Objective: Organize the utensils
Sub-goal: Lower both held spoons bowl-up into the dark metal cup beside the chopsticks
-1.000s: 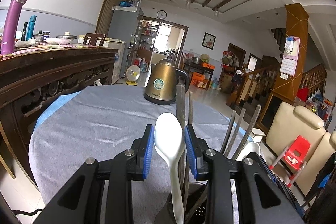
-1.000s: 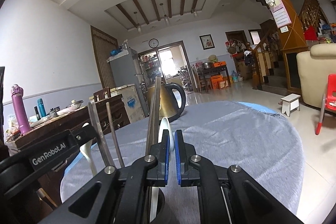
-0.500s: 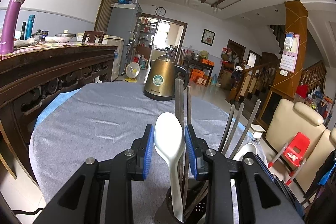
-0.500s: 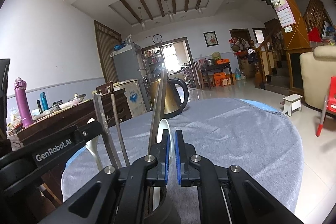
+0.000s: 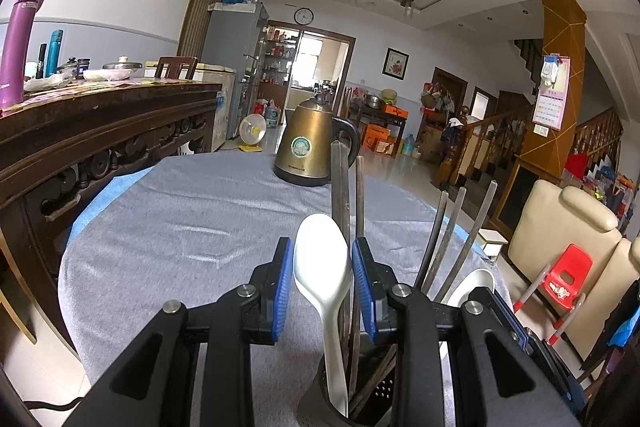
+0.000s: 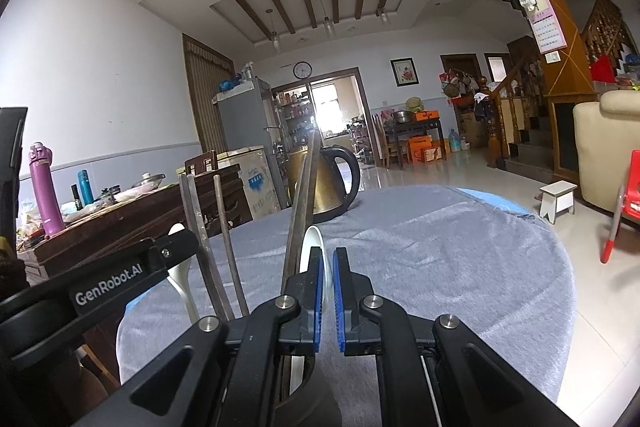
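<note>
The left tool (image 5: pixel 321 291) stood part open around the white spoon (image 5: pixel 322 267) upright in the holder (image 5: pixel 320 405), pads seemingly not pressing. The right tool (image 6: pixel 328 291) was shut, empty. Judged next: withdraw clear of the spoon.

A lived-in family home, open living and dining room.

Beyond the grey-clothed table (image 5: pixel 168 227): a fridge (image 5: pixel 236 67), wall clock (image 5: pixel 303 15), staircase (image 6: pixel 520 115), cream sofa (image 5: pixel 560 235) to its right.

white spoons (image 5: pixel 320 267): 2
chopsticks (image 5: pixel 450 227): about 5, lower ends hidden
holder (image 5: pixel 316 399): 1
kettle (image 5: pixel 308 147): 1
grippers (image 5: pixel 320 291): 2
</note>
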Tool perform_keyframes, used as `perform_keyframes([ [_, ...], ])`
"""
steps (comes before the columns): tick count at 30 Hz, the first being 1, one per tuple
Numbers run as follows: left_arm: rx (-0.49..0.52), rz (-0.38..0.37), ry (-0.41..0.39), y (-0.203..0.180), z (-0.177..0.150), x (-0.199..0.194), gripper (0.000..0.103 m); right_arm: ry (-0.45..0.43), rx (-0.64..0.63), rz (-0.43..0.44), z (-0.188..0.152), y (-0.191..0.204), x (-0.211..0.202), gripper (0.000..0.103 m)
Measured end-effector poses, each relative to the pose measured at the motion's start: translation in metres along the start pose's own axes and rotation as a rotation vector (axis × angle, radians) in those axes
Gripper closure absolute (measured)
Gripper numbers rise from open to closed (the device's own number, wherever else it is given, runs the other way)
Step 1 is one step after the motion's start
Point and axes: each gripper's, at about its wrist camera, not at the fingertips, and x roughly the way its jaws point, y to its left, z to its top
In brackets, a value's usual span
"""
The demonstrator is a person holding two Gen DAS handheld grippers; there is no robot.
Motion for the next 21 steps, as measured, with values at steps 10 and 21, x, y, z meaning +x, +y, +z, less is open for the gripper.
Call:
perform_keyframes([
  [10, 0.002, 0.003, 0.015, 0.0008, -0.001, 0.002, 0.072, 0.011, -0.001, 0.003, 0.0005, 0.001, 0.0034, 0.097],
  [21, -0.003, 0.0, 0.033, 0.0022, -0.0015, 0.0053, 0.072, 0.017, 0.004, 0.004, 0.0005, -0.0009, 0.0056, 0.097],
])
